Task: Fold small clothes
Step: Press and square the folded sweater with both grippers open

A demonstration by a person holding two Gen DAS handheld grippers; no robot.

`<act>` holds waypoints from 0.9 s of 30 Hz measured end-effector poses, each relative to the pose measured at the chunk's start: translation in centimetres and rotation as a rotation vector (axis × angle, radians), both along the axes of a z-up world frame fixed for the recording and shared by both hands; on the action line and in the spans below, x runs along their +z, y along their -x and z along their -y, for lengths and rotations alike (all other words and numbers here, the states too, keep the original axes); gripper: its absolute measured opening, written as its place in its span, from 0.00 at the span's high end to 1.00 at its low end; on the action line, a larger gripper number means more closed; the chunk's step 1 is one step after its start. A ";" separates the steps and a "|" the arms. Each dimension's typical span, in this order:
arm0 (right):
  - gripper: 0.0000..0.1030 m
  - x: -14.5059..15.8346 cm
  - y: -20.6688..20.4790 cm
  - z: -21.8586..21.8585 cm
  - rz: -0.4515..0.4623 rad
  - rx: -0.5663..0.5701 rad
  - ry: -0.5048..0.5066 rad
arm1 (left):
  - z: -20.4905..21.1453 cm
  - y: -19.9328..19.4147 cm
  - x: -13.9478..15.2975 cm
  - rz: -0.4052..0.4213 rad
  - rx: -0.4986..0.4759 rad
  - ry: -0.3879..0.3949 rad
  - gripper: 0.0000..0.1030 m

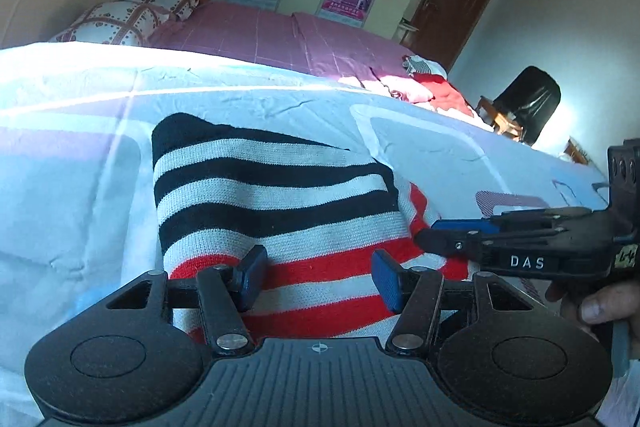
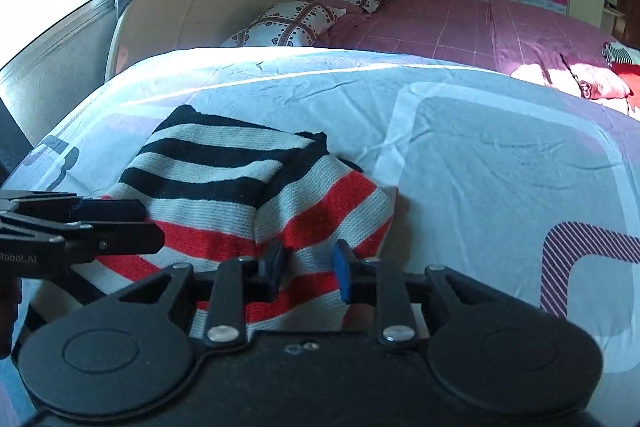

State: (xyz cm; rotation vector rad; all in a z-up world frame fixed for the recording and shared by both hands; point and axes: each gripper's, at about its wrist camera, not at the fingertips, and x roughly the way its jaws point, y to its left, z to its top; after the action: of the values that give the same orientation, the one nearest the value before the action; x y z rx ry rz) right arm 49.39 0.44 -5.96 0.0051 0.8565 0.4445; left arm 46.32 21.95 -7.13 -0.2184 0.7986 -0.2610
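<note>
Left gripper (image 1: 318, 277): fingers spread, hovering over the red-striped near end of the striped knit garment (image 1: 272, 195), nothing pinched. Right gripper (image 2: 308, 269): fingers parted, straddling a raised fold at the near right corner (contact unclear). Garment lies partly folded on the pale bedsheet (image 2: 480, 155), long axis running away from the cameras, black-striped end far. Judged step: mid-fold; next calls for gripping the near edge and carrying it toward the far end.
</note>
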 end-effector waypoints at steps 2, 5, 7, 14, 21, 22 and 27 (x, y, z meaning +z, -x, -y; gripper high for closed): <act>0.76 1.5 1.3 0.6 0.036 -0.011 -0.006 | -0.1 2.5 1.4 0.054 -0.012 -0.003 0.44; 0.80 3.8 5.3 2.0 0.113 0.044 -0.042 | -0.9 6.8 2.9 0.137 0.012 -0.007 0.44; 0.83 4.6 8.4 2.2 0.139 0.112 -0.052 | -1.4 9.4 3.1 0.155 0.048 -0.008 0.44; 0.92 1.8 12.1 2.1 0.129 0.137 0.113 | -2.4 14.7 0.0 0.066 0.119 0.001 0.44; 0.91 -0.2 12.1 1.5 0.136 0.075 0.134 | -3.6 14.8 -3.0 -0.012 0.150 0.075 0.37; 0.91 -0.2 12.3 1.8 0.120 0.052 0.107 | -3.8 15.1 -2.6 -0.014 0.164 0.089 0.37; 0.92 2.7 15.0 2.2 0.170 0.050 0.050 | -4.2 17.6 -0.9 0.067 0.202 0.070 0.37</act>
State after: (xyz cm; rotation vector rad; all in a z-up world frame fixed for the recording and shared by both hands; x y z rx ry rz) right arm 34.44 -1.78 -3.28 -0.0992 0.7010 0.4634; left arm 28.73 26.16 -8.03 -0.3524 0.6960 -0.1054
